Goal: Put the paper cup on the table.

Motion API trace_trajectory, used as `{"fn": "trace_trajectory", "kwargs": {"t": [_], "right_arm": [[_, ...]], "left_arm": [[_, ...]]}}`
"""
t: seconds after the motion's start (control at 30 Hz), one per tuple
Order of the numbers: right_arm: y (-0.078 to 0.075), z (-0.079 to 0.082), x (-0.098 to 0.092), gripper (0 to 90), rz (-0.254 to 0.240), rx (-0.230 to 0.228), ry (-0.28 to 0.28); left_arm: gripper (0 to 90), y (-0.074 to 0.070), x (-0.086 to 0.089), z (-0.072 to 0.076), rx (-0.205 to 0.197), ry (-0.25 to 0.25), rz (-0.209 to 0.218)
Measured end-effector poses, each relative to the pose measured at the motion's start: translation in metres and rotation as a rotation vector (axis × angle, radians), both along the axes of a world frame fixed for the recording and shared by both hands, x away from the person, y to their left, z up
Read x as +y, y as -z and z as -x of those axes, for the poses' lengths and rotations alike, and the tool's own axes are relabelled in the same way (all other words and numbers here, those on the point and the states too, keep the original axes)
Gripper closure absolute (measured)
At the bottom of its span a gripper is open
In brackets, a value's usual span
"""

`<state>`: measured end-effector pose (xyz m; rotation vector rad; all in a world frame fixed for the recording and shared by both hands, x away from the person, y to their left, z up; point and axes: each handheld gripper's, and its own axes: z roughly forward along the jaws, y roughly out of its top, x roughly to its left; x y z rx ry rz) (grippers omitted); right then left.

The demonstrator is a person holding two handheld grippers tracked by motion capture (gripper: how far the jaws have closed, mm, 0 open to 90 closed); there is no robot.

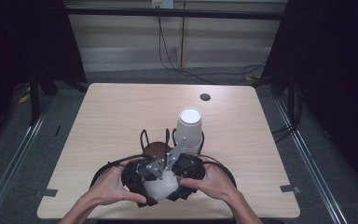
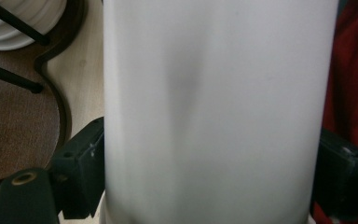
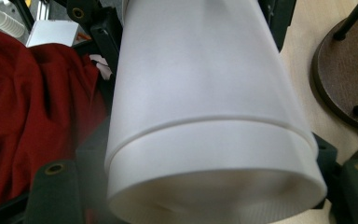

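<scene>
**Both claws meeting on a white cup at the near edge of the table**

My left claw (image 2: pixel 205 186) is straddling the white cup (image 2: pixel 214 112), one black jaw on each side of its wall; I cannot tell whether the pads are pressing or only touching. My right claw (image 3: pixel 205 186) is sitting around the same cup nearer its rim, a jaw at each side, and there too I cannot tell whether it is pinching. I am seeing two nested layers on that cup, one edge stepping over the other.

From above, my left hand (image 1: pixel 114 184) and right hand (image 1: pixel 209 179) are cradling the claws together around the cup, just on the near side of the brown cup stand (image 1: pixel 156 149). A second stack of white cups (image 1: pixel 189 128) is standing upside down on that stand's right half, well apart from my claws. The stand is resting on the table (image 1: pixel 121 112), and a red cloth (image 3: pixel 28 102) is lying behind the held cup, on the side away from the stand.
</scene>
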<state>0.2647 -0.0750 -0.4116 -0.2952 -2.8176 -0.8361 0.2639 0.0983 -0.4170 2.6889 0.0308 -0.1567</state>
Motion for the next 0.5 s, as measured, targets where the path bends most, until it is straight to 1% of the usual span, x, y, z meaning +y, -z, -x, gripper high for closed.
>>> {"fn": "trace_trajectory", "kwargs": {"t": [0.03,0.07,0.1,0.13,0.17,0.23,0.27,0.33,0.43,0.5], "right_arm": [[-0.0005,-0.0003,-0.0007,26.1,-0.003,0.000,0.008],[-0.0005,-0.0003,-0.0007,26.1,-0.003,0.000,0.008],[-0.0002,-0.0007,-0.0006,26.1,-0.006,0.002,0.007],[-0.0003,-0.0009,-0.0007,26.1,-0.009,0.000,0.007],[-0.0010,-0.0006,-0.0008,26.1,-0.005,-0.005,0.015],[-0.0012,-0.0007,-0.0010,26.1,-0.003,-0.007,0.018],[-0.0012,-0.0011,-0.0015,26.1,-0.003,-0.006,0.028],[-0.0012,-0.0017,-0.0021,26.1,-0.009,-0.007,0.027],[-0.0017,-0.0014,-0.0029,26.1,-0.015,-0.005,0.034],[-0.0018,-0.0012,-0.0029,26.1,-0.015,-0.007,0.034]], "left_arm": [[13.6,-0.0002,0.0008,-0.0003,-0.008,-0.003,0.006],[13.6,-0.0008,0.0018,-0.0013,-0.003,0.004,0.009],[13.6,-0.0004,0.0026,-0.0016,-0.007,0.006,0.023],[13.5,-0.0002,0.0029,-0.0016,-0.021,0.011,0.023],[13.5,0.0000,0.0030,-0.0023,-0.022,0.014,0.025],[13.5,0.0003,0.0038,-0.0020,-0.032,0.010,0.036],[13.3,0.0000,0.0043,-0.0026,-0.040,0.017,0.040],[13.1,-0.0003,0.0053,-0.0020,-0.056,0.023,0.057],[12.7,-0.0002,0.0066,-0.0025,-0.055,0.036,0.070],[11.7,0.0001,0.0078,-0.0026,-0.055,0.036,0.091]]}}
